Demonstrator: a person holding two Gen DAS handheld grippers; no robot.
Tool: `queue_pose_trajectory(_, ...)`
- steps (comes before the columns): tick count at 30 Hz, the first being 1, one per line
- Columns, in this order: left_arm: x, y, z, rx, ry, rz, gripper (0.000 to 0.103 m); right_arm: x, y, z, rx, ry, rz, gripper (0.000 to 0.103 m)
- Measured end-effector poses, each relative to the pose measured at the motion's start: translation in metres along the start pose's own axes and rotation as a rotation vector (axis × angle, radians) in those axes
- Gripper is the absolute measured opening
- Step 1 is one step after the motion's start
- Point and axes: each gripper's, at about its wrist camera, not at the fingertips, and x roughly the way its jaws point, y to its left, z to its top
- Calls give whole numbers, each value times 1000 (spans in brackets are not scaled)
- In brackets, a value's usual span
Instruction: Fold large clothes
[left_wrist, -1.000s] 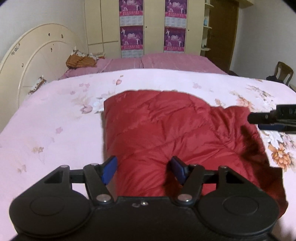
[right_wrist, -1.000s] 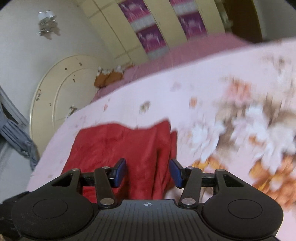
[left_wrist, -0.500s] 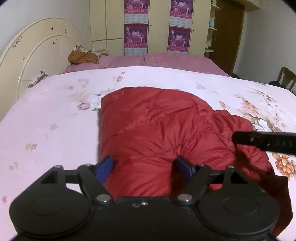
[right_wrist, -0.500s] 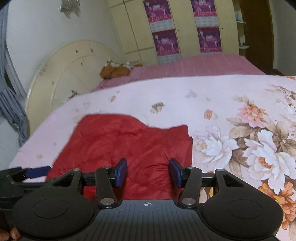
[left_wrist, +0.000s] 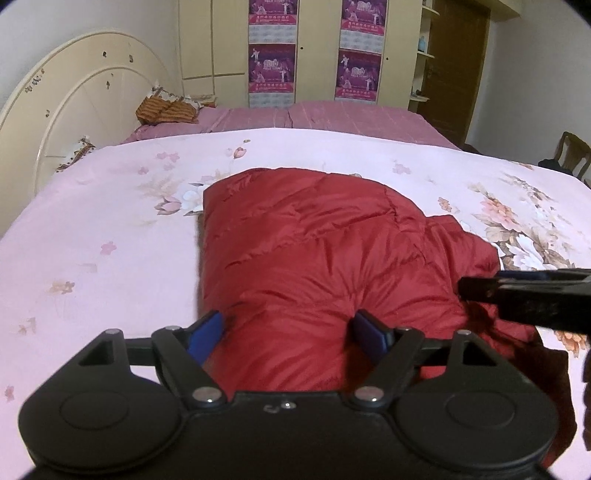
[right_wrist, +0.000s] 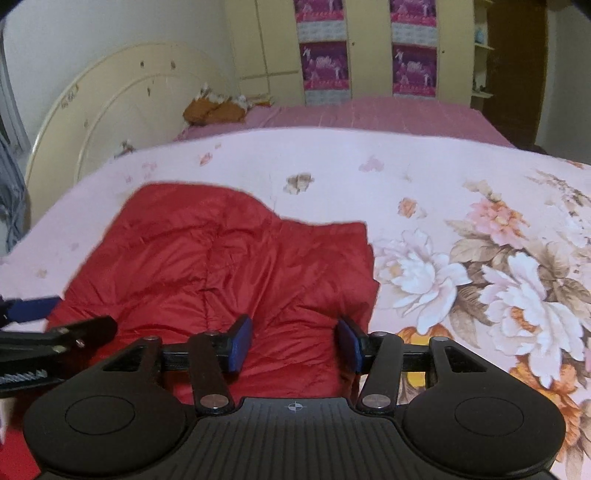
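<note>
A red quilted down jacket lies partly folded on the pink floral bedspread. My left gripper hovers at the jacket's near left edge. Its jaws stand wide with a puffed bulge of red fabric between the blue pads, which do not press it. My right gripper is over the jacket's near right part, open, with red fabric lying between and below its pads. Each gripper shows in the other's view: the right gripper at the right edge, the left gripper at the left edge.
The bedspread stretches wide on both sides of the jacket. A cream round headboard stands at the left. Behind are a purple-covered bed with a brown cushion, wardrobes with posters and a wooden chair.
My left gripper's jaws have widened over the jacket's edge. The right gripper rolled level and moved in over the jacket's right part.
</note>
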Motion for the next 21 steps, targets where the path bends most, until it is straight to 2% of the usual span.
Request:
queue_pose_trajectory(3, -12, -2, -5, 14, -7, 0, 76, -23, 8, -3, -21, -34, 13, 51)
queue_pose_trajectory(10, -44, 1, -23, 26, -14, -18, 75, -58, 21, -20, -67, -53, 38, 51)
queue_pose_trajectory(14, -58, 4, -36, 23, -11, -25, 75, -66, 26, -36, -87, -23, 47, 51)
queue_pose_trajectory(21, -58, 9, -55, 16, 10, -41, 76, -69, 29, -66, -133, 21, 6, 51)
